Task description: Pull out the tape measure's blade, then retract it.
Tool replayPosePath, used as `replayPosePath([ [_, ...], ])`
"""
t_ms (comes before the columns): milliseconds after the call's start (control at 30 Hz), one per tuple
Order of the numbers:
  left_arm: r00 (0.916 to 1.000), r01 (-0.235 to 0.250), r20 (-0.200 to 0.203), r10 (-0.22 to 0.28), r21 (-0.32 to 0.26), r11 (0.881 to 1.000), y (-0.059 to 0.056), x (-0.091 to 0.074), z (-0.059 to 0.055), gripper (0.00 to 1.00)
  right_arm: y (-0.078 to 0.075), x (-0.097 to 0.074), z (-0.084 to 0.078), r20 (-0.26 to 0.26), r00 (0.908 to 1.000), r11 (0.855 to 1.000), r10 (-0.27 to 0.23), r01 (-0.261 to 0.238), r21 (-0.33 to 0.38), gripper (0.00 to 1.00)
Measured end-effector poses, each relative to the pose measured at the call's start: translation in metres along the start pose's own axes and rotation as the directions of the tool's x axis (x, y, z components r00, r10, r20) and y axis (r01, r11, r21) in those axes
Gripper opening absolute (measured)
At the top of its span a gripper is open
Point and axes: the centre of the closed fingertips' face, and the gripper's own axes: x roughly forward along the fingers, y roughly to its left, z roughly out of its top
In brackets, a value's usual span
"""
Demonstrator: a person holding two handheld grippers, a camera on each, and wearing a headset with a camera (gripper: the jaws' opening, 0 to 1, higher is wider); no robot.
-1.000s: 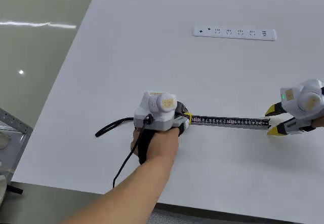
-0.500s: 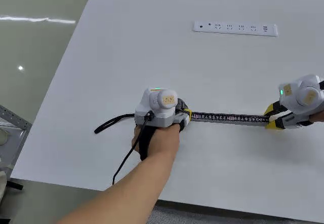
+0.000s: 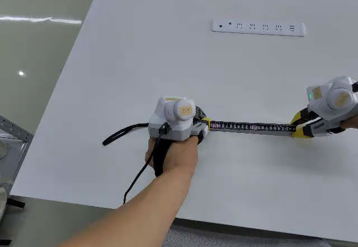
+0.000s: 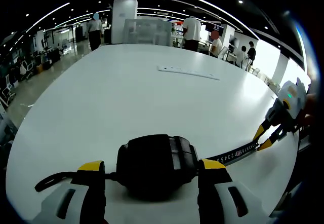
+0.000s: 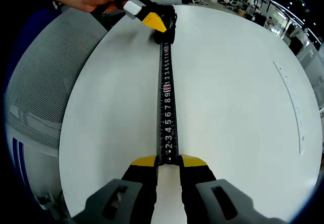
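Head view first: the left tool point(image 3: 202, 132) sits mid-worktop point(image 3: 168, 62), clamped across the tape measure case point(image 3: 199, 118), which is mostly hidden under it. The blade point(image 3: 251, 127) runs flat along the worktop out to the right tool point(image 3: 297, 127). Here's the change: a second ago those right jaws stood wide around the blade's tip, and now they've pinched in on it. A power strip point(image 3: 258, 28) lies well apart at the far side, and a black strap point(image 3: 120, 135) trails off from the case.

Left gripper view: the black case point(image 4: 157, 160) is squeezed snugly between the two yellow-tipped jaws. The blade point(image 4: 233, 156) leaves from its right side toward the other tool point(image 4: 266, 135).

Right gripper view: the jaws are narrow, nipped on the very end of the blade point(image 5: 167, 102). The printed scale runs straight up to the case point(image 5: 164, 29) at the far end.

So the tip is now secured with the blade already partly out. My read is that the pull-out step is in hand, with the retraction yet to come. The case needs to stay anchored while the right side draws away.
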Motion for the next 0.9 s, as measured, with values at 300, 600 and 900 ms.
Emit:
replayPosePath([
  [300, 0.9997, 0.017, 0.02, -0.017, -0.006, 1.0, -0.0066, -0.0005, 0.0002, 0.62, 0.0001, 0.0003, 0.0002, 0.007, 1.0, 1.0, 0.001, -0.001, -0.004, 0.13],
  [600, 0.9991, 0.015, 0.039, -0.015, -0.001, 1.0, -0.0073, -0.0022, 0.0004, 0.6, 0.0005, 0.0005, 0.0007, 0.004, 1.0, 1.0, 0.001, -0.001, -0.012, 0.13],
  [900, 0.9988, 0.021, 0.045, -0.022, 0.006, 1.0, -0.0066, -0.0013, 0.0017, 0.58, 0.001, -0.0001, 0.0012, 0.0, 1.0, 1.0, 0.002, -0.002, -0.015, 0.12],
])
